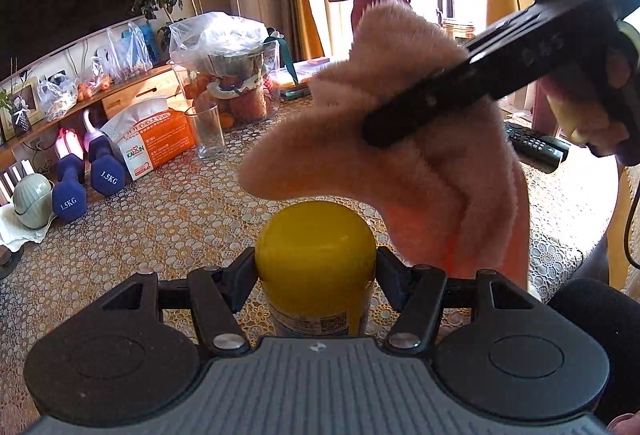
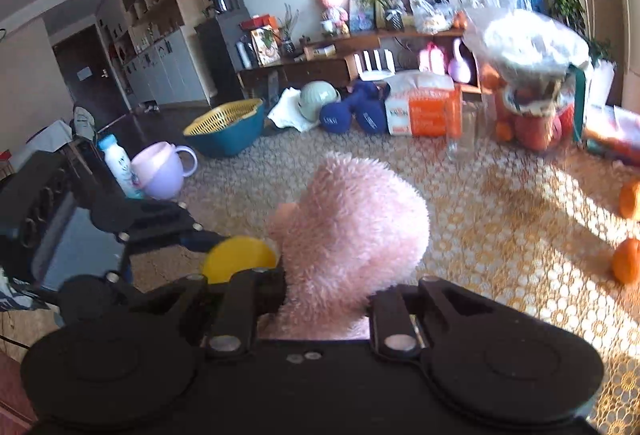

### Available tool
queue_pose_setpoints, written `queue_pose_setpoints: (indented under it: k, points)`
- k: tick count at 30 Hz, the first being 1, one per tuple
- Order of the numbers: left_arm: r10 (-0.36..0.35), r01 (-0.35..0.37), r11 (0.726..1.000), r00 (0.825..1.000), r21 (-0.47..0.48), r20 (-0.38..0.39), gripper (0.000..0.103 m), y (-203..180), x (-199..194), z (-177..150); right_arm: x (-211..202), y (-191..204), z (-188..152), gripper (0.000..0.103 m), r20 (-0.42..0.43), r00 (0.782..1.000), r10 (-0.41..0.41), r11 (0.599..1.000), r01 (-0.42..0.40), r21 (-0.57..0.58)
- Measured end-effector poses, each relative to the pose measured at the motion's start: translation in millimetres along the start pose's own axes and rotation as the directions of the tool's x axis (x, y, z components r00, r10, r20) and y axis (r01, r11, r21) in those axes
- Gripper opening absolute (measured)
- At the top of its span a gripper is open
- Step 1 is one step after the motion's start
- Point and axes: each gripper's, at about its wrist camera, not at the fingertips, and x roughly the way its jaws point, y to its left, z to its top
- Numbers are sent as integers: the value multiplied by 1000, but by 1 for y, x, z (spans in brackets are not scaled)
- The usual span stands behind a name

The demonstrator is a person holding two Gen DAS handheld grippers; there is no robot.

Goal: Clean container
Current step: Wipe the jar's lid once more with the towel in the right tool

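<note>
Container (image 1: 316, 255) btwn left tongs (image 1: 316, 271) — gripped

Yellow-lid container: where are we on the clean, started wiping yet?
Done: the left tool is clamped on the container, which is upright on the table, and the right tool grips the pink cloth. In hand: the cloth hangs just above and beside the yellow lid; contact can't be confirmed. Left: wiping the lid and body, with no cleaned area visible so far.
</note>
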Motion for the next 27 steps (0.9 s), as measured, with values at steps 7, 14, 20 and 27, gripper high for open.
queue_pose_setpoints:
  k: [7,14,20,27]
  points:
    - [3,-3,1000,1000,3,1,62,0,0,-1,2,44,13,18,-30,991,133,982,-136,-128]
    - [3,-3,1000,1000,-9,1,62,3,1,0,29,42,6,18,-85,991,101,986,-111,-122]
    - [3,-2,1000,1000,-18,5,62,4,1,0,34,22,7,19,-67,994,81,994,-85,-61]
    - [2,-2,1000,1000,-17,5,62,4,1,0,40,-2,7,19,-56,997,53,999,-53,15]
